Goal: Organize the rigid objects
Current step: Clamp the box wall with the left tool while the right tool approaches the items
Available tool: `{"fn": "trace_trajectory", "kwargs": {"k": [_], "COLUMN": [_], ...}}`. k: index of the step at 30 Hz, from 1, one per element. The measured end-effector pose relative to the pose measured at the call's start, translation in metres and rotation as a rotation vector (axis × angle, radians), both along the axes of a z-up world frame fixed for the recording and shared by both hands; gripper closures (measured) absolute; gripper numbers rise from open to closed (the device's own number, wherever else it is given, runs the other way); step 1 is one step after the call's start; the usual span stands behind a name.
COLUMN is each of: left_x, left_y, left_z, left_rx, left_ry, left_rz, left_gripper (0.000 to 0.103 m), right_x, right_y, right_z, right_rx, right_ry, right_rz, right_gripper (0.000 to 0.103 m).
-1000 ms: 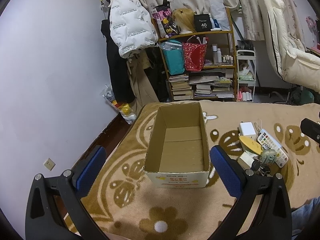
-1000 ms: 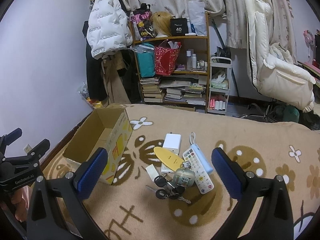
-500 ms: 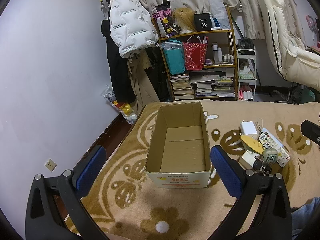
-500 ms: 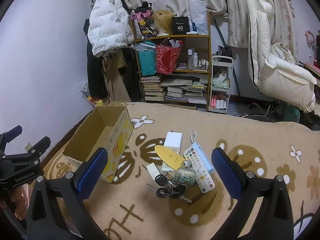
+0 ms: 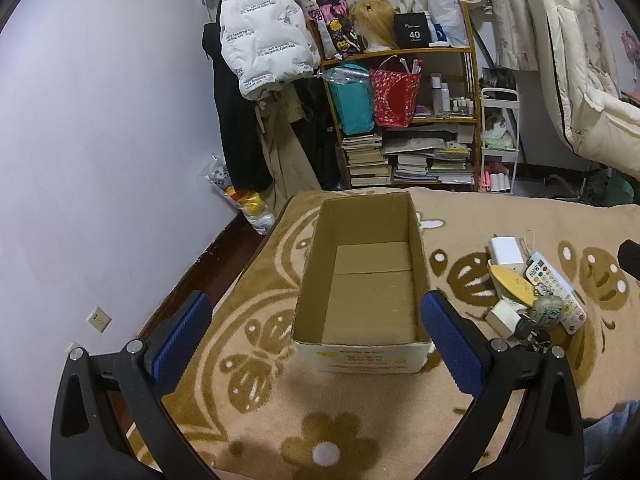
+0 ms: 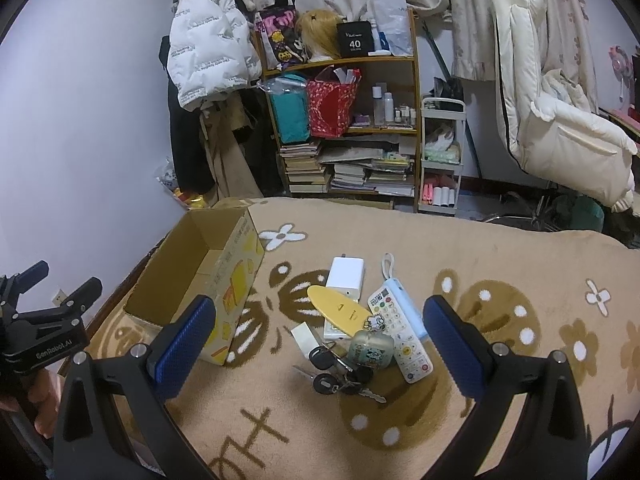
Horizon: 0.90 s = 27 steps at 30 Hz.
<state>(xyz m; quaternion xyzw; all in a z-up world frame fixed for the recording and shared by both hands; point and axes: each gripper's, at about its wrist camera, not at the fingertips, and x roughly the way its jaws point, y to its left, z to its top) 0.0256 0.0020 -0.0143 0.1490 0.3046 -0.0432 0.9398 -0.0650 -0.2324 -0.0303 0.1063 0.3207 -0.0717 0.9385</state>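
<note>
Cardboard box (image 5: 368, 280) sat empty on patterned blanket (image 6: 500, 260). Clutter — keys (image 6: 340, 376), remote (image 6: 400, 332), white charger (image 6: 346, 274) — lay piled just beside box, none sorted. Left hand-held gripper (image 5: 316, 344), right hand-held gripper (image 6: 320, 348) both gaped wide, held nothing. Judged: task unstarted.

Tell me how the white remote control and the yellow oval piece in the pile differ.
The remote control is a long white rectangle covered in coloured buttons; the yellow oval piece is smooth, with only small dark marks. The remote lies at the pile's right edge, along a pale blue case; the oval lies in the middle, overlapping a white charger. Both lie flat on the patterned blanket, outside the cardboard box.
</note>
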Motion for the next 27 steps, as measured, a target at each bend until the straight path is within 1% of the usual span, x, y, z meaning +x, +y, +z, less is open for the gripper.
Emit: {"fn": "trace_trajectory", "kwargs": {"k": [3,8,13,16,20,24,25,27], "left_x": [0.007,0.026,0.049,0.066,0.089,0.112,0.116,0.126], "left_y": [0.002,0.003,0.007,0.013,0.015,0.011,0.011,0.012], "left_z": [0.002,0.000,-0.007,-0.014,-0.024,-0.038,-0.042,-0.050], "left_rx": [-0.009,-0.001,0.019,0.021,0.039,0.080,0.081,0.055], "left_ry": [0.016,0.040,0.070,0.107,0.137,0.158,0.168,0.197], "left_rz": [-0.005,-0.001,0.015,0.020,0.013,-0.012,-0.016,-0.021], "left_gripper": [0.000,0.000,0.000,0.000,0.000,0.000,0.000,0.000], "right_x": [0.010,0.041,0.065,0.076,0.090,0.098,0.098,0.100], "right_y": [-0.002,-0.008,-0.014,-0.017,-0.023,-0.029,-0.031,-0.034], "right_z": [0.000,-0.001,-0.008,-0.011,-0.024,-0.041,-0.045,-0.051], "right_rx": [-0.001,-0.004,-0.042,-0.073,-0.089,-0.097,-0.088,-0.065], "right_ry": [0.025,0.073,0.108,0.126,0.170,0.223,0.232,0.242], "right_rz": [0.002,0.006,0.019,0.026,0.029,0.026,0.023,0.018], "right_gripper": [0.000,0.000,0.000,0.000,0.000,0.000,0.000,0.000]}}
